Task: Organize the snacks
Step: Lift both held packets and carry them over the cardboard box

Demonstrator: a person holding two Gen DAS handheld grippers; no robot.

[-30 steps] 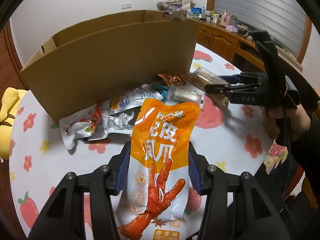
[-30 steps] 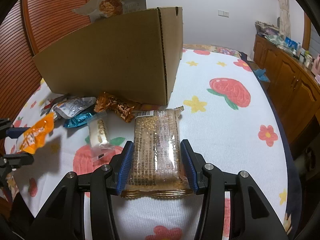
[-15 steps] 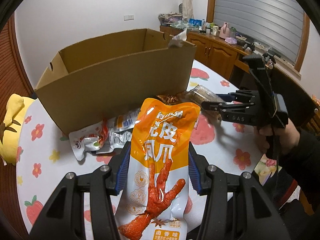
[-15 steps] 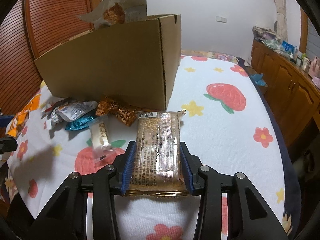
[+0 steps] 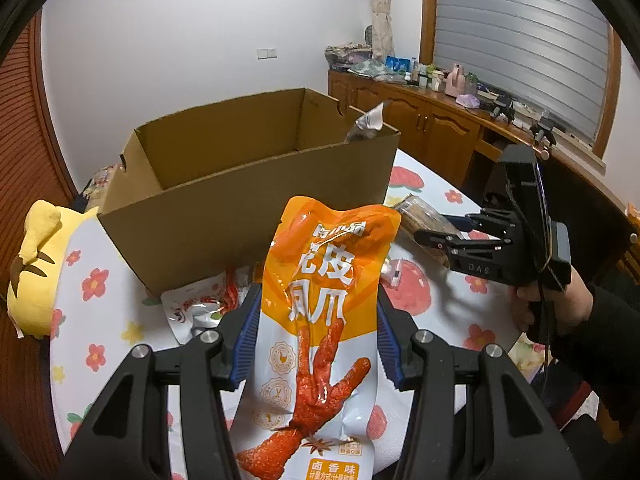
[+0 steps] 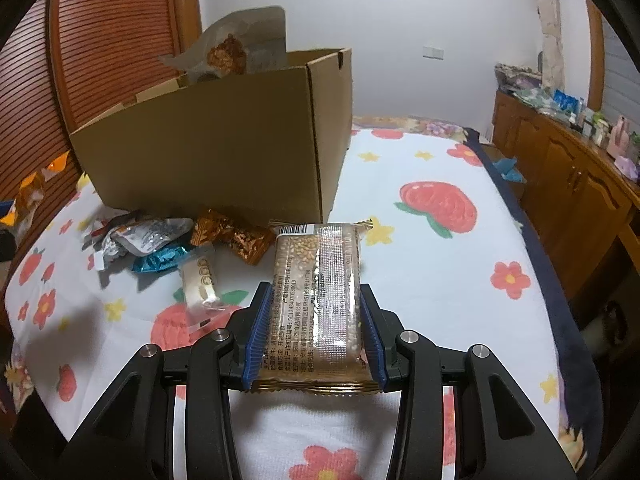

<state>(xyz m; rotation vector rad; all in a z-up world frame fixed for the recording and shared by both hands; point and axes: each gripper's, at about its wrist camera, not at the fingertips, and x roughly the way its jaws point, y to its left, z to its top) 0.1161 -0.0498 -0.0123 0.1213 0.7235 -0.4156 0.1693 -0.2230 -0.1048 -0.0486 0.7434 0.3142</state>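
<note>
A: White walls and a wooden sideboard (image 5: 432,120) frame the left wrist view; nearer in, a flower-print table (image 5: 100,320) carries an open cardboard box (image 5: 248,184).

B: And the left gripper (image 5: 316,344)?

A: Its jaws are closed partway on an orange chicken-feet pouch (image 5: 324,312), pinching it across the middle, in front of the box and lifted off the table. The pouch looks light, soft and glossy, so I'd judge it could slide or flop; a hold across the middle seems sensible.

B: Anything else near the box?

A: A white-and-red packet (image 5: 196,312) lies at its foot, and a yellow plush toy (image 5: 36,264) sits well to its left.

B: Now the right wrist view.

A: The right gripper (image 6: 316,344) has its jaws shut onto the long sides of a clear-wrapped seed bar (image 6: 318,300), in front of the box's corner. It looks stiff but brittle; a gentle squeeze suits it. Loose snacks (image 6: 168,244) lie along the front of the box, and one bag (image 6: 228,52) pokes above its rim.
</note>
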